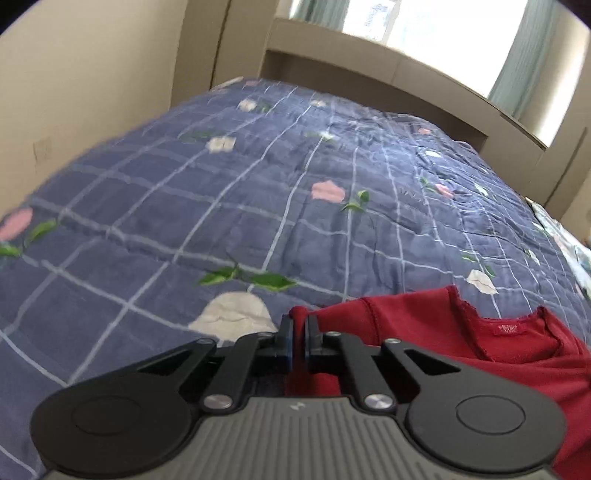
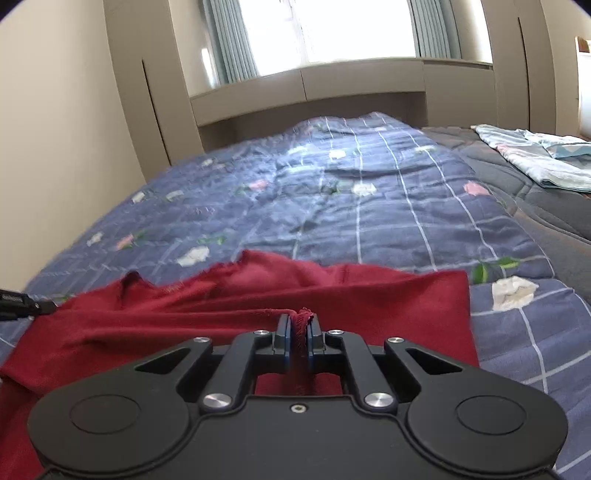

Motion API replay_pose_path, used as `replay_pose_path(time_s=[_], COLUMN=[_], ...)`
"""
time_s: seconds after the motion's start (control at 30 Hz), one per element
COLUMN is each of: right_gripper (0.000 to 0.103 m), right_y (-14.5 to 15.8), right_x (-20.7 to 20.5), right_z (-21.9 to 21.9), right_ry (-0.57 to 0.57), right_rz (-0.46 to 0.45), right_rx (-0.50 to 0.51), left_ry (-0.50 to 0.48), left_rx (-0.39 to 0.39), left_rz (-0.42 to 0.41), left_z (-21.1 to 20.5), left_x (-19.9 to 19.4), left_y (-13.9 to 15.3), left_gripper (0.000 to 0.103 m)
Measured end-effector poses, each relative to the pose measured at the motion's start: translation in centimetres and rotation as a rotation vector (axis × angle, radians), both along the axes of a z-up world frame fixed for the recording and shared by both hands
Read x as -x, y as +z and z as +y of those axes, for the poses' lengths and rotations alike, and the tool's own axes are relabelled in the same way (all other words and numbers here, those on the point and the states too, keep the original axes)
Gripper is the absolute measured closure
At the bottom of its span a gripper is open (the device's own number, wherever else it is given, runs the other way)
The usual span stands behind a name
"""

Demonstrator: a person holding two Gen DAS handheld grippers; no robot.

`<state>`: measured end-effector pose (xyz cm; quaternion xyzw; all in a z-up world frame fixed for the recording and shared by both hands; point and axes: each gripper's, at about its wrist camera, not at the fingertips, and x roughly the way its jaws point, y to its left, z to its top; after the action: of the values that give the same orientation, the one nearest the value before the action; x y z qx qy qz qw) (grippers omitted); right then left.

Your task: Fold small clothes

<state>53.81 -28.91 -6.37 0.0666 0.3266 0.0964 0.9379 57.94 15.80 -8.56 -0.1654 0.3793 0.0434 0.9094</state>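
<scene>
Your left hand-held gripper [image 1: 299, 334] is pinched shut on a corner of the red top [image 1: 424, 332], and your right hand-held gripper [image 2: 298, 332] is clamped on a frayed hem of the same top [image 2: 258, 295]. The top lies spread on the quilt [image 1: 221, 192] just ahead of both, its neckline and label [image 1: 507, 327] toward the left gripper's right side. Judge it as light, thin, limp knit: it will sag and bunch between your two holds, and won't slip much on the quilted cotton. Hems and corners are the places to hold; keep the cloth taut between them so the fold line falls straight. The quilt is blue with white checks and flowers, soft and slightly rumpled. To the right lies pale folded bedding [image 2: 535, 158]. Beyond stand beige cabinets [image 2: 332, 88], then a bright window [image 2: 351, 29] with curtains.
</scene>
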Motion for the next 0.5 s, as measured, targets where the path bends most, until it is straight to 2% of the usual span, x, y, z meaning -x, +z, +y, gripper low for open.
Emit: replay_pose_path(time_s=[0.07, 0.1, 0.13, 0.17, 0.23, 0.33, 0.4, 0.5], right_gripper=[0.088, 0.076, 0.067, 0.062, 0.045, 0.037, 0.033, 0.032], right_y=[-0.1, 0.1, 0.1, 0.3, 0.7, 0.9, 0.7, 0.0], right_x=[0.1, 0.3, 0.5, 0.9, 1.6, 3.1, 3.9, 4.6], right_z=[-0.1, -0.3, -0.5, -0.7, -0.9, -1.0, -1.0, -1.1], right_ry=[0.004, 0.002, 0.001, 0.006, 0.018, 0.042, 0.057, 0.068], right_rz=[-0.008, -0.012, -0.015, -0.018, -0.032, -0.034, -0.022, 0.000], right_rx=[-0.010, -0.020, -0.027, -0.034, -0.039, -0.037, -0.042, -0.068], left_ry=[0.002, -0.008, -0.004, 0.002, 0.017, -0.012, -0.036, -0.078], left_rx=[0.029, 0.040, 0.046, 0.056, 0.089, 0.073, 0.044, 0.036], left_rz=[-0.013, -0.016, -0.017, -0.017, -0.041, -0.083, -0.095, -0.117], left_z=[0.4, 0.5, 0.7, 0.9, 1.4, 1.5, 1.0, -0.1], left_x=[0.1, 0.2, 0.5, 1.0, 2.4, 5.2, 7.5, 10.9], left_y=[0.0, 0.2, 0.4, 0.6, 1.1, 1.9, 2.2, 2.2], left_gripper=[0.095, 0.093, 0.081, 0.055, 0.026, 0.023, 0.018, 0.009])
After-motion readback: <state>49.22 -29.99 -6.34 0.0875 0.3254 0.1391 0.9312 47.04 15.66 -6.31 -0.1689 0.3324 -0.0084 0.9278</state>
